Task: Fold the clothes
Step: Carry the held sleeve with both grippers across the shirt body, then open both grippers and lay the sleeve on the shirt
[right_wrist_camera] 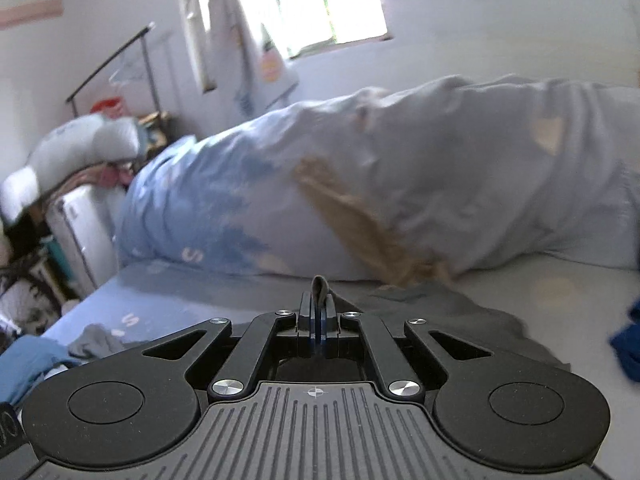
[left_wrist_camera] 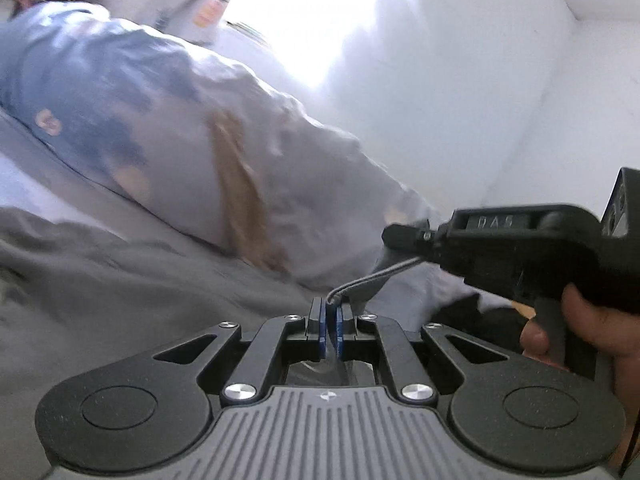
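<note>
A: What has the left claw [left_wrist_camera: 329, 307] got?

B: Its blue pads [left_wrist_camera: 320, 326] are pinched on the hem of a grey garment [left_wrist_camera: 100, 280], which spreads over the bed [left_wrist_camera: 24, 184] to the left.

A: And the right claw [right_wrist_camera: 319, 307]?

B: Clamped on a fold of the same grey cloth, which pokes up between its fingers. The rest lies on the sheet just beyond, to the right.

A: Are the two close?

B: Near. From the left wrist view, the right claw is at the right, a hand [left_wrist_camera: 592, 332] on its trigger, with the taut hem running between them.

A: Behind?

B: A rumpled pale blue duvet [right_wrist_camera: 400, 176] at the far side, under a bright window [right_wrist_camera: 324, 0].
</note>
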